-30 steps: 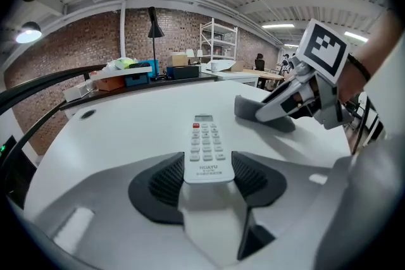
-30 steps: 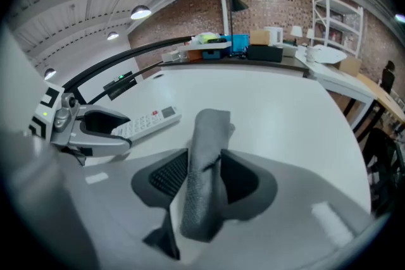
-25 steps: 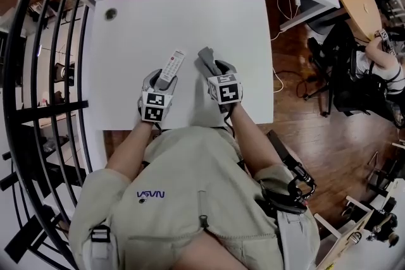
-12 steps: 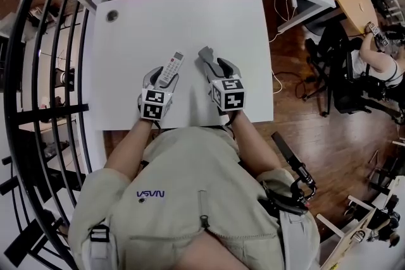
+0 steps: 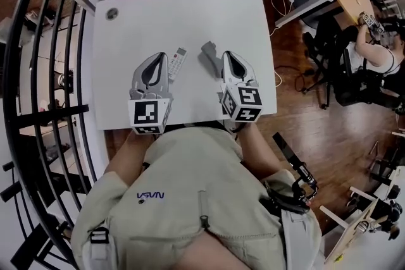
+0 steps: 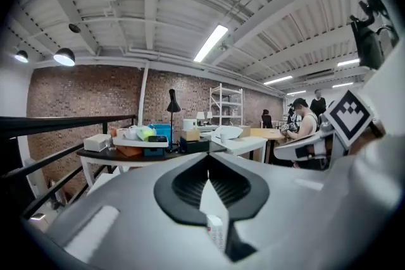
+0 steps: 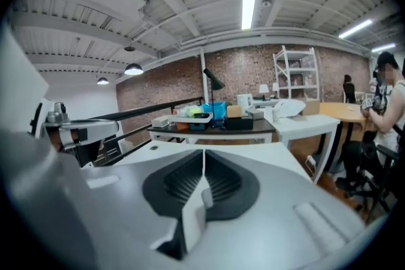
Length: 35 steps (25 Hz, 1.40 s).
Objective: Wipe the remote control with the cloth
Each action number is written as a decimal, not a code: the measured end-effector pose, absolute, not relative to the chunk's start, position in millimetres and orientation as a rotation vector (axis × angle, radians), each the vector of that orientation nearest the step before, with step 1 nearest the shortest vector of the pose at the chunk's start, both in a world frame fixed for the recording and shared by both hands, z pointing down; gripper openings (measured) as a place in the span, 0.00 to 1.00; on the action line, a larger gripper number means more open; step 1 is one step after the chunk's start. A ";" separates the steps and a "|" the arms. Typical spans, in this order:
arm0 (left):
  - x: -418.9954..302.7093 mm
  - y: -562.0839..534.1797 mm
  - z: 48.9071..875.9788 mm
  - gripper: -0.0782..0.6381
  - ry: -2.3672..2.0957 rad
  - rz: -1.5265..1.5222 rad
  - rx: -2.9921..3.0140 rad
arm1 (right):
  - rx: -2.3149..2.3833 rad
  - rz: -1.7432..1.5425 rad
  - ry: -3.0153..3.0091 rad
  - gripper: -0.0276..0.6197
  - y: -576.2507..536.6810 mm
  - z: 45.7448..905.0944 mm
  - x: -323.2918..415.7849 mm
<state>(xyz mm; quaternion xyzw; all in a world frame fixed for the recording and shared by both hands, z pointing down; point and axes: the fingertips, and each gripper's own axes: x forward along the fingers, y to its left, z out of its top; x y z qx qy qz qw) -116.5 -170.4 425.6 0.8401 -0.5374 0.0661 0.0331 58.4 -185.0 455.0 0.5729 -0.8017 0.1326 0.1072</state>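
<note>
Grey cloth (image 5: 209,54), remote (image 5: 178,63) seemingly on table (image 5: 190,16); left gripper (image 5: 155,56), right gripper (image 5: 230,55) just closed, empty

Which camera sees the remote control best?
The head view: most of the remote control shows from above, lying on the white table. The left gripper view shows only one small end, low in the picture. The right gripper view shows none of it.

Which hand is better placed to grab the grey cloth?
Probably right: the right gripper, jaws just closed on nothing, hovers beside the crumpled grey cloth; the left gripper, likewise just closed empty, is beyond the slim white remote control.
</note>
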 end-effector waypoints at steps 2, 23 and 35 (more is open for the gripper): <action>-117.9 -165.4 401.5 0.12 -1.645 0.145 2.622 | 1.731 0.360 -2.367 0.06 -177.0 436.1 57.7; -45.3 -25.8 344.2 0.12 -1.740 0.003 2.643 | 1.639 0.062 -2.594 0.05 -29.5 353.3 75.6; -11.1 74.6 341.6 0.12 -1.906 0.112 2.616 | 1.565 0.078 -2.701 0.05 57.2 352.1 116.9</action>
